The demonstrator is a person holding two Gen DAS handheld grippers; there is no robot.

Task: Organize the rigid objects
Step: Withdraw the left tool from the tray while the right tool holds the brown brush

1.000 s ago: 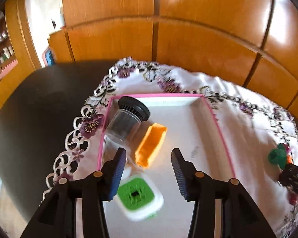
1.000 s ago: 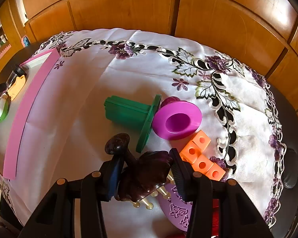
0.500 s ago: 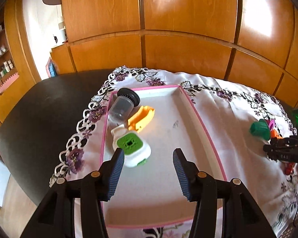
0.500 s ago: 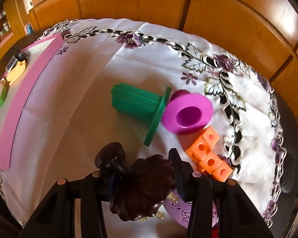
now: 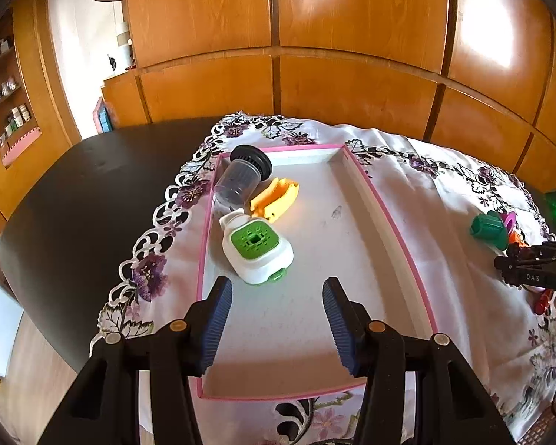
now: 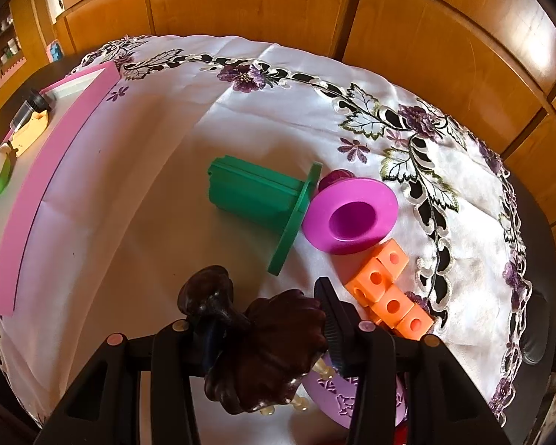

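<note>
Tray (image 5: 383,218): pink-rimmed, lay on the tablecloth (image 6: 166,193), left of the loose toys.
Tray contents: clear jar (image 5: 241,176), yellow piece (image 5: 276,198) and white-green device (image 5: 257,250) sat at its far left.
Green spool (image 6: 255,194): lay on its side, touching the magenta cup (image 6: 350,217).
Orange blocks (image 6: 385,296): just near of the cup.
Left gripper (image 5: 276,324): fingers spread, holding nothing, above the tray's near end.
Right gripper (image 6: 268,330): fingers pinched a dark brown ornament (image 6: 263,348).

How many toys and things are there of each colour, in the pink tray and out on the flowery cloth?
Green: 2, the spool and the green-topped white box.
Orange: 2, the block chain and the scoop.
Purple: 2, the funnel and the flat disc.
Dark brown: 1, the carved piece in the right hand-held gripper.
Clear with black cap: 1, the jar.
Total: 8
</note>
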